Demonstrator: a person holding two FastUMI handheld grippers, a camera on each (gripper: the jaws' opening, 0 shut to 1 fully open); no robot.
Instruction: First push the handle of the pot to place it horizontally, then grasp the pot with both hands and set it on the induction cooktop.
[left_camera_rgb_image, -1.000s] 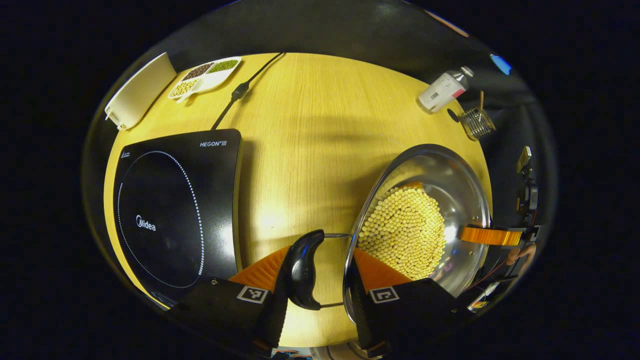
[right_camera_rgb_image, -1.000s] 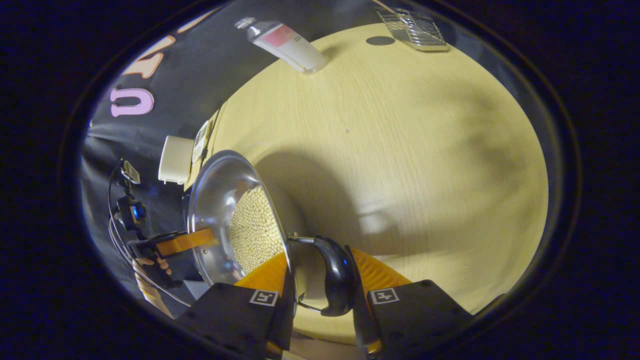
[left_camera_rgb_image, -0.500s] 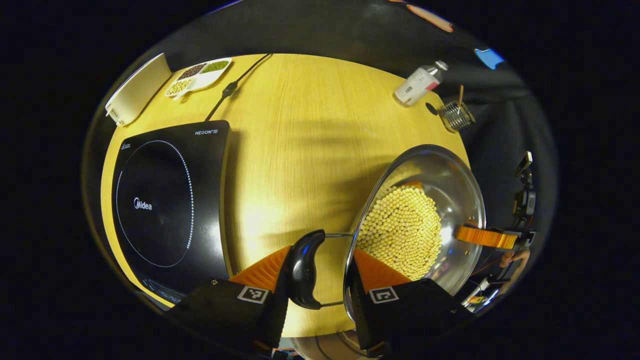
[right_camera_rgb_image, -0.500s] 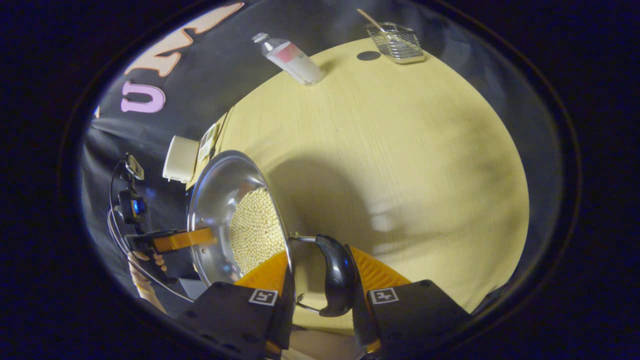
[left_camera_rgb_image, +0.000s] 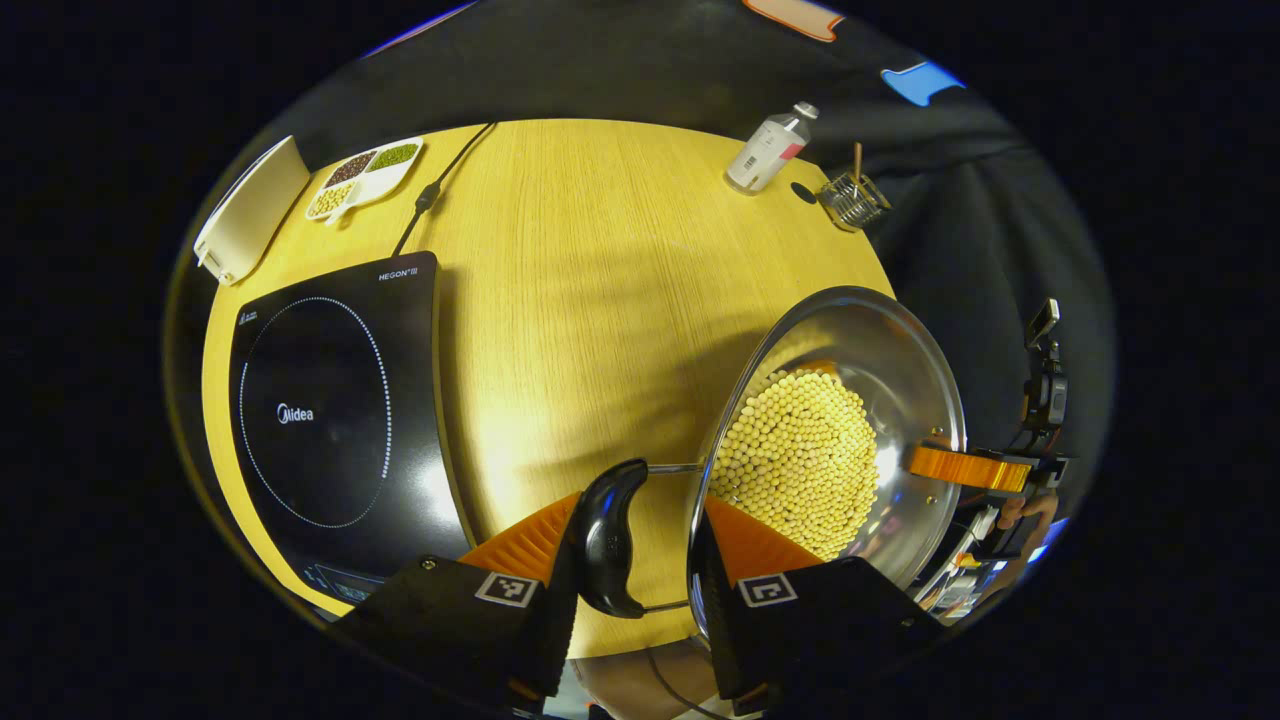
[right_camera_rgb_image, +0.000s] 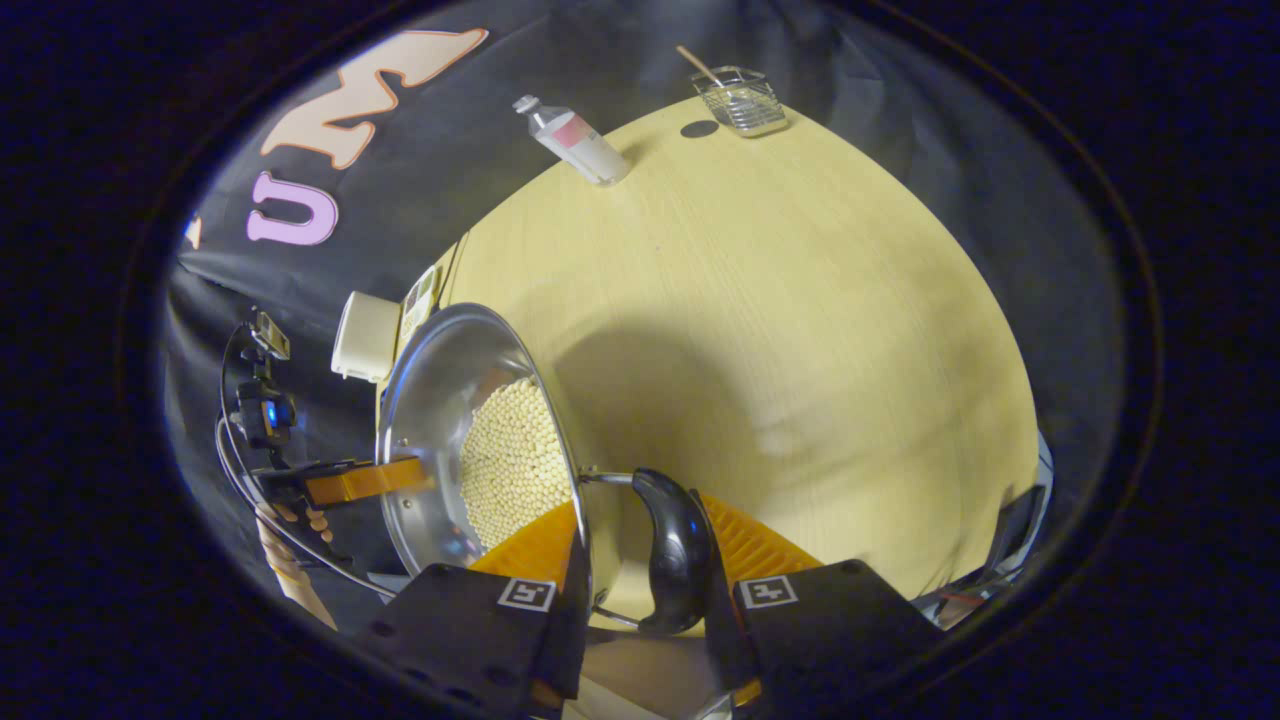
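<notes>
As the table drops away below since 1 second ago, the left gripper view shows the pot lifted clear of it, still well right of the cooktop. The left gripper stays closed on 1 handle.

In the right gripper view, the right gripper clamps the other handle. The steel pot, full of pale beans, looks level; carrying it leftward comes next.
</notes>
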